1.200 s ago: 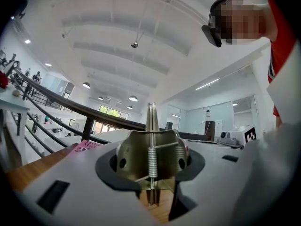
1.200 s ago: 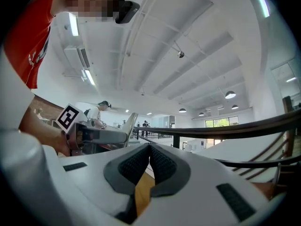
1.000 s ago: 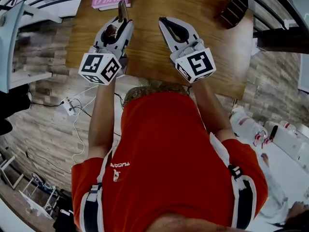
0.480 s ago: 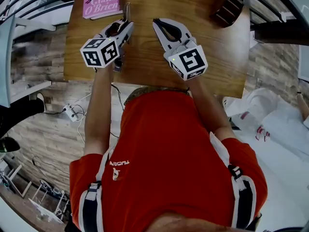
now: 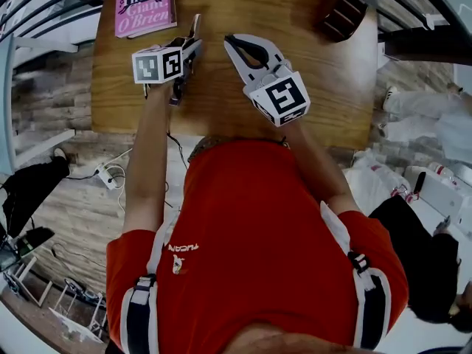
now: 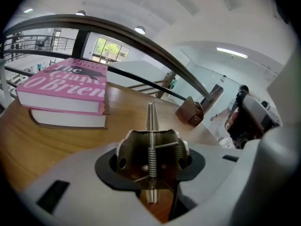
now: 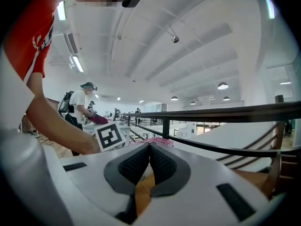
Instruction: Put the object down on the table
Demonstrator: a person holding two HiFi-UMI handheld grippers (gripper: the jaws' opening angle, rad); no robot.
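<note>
Left gripper (image 5: 190, 46): reaches forward over the table (image 5: 310, 87), just right of the book (image 5: 144, 4); jaws clamped on a metal clip (image 6: 151, 147).
Clip: tip points away; contact with the table unclear.
Right gripper (image 5: 240, 46): beside the left, farther from the book; jaws together, empty.
Cut off: the book's top edge.

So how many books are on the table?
2, stacked at the wooden table's far left corner: a pink-covered paperback book on top, and a pale-edged book right underneath it. I see no others.
</note>
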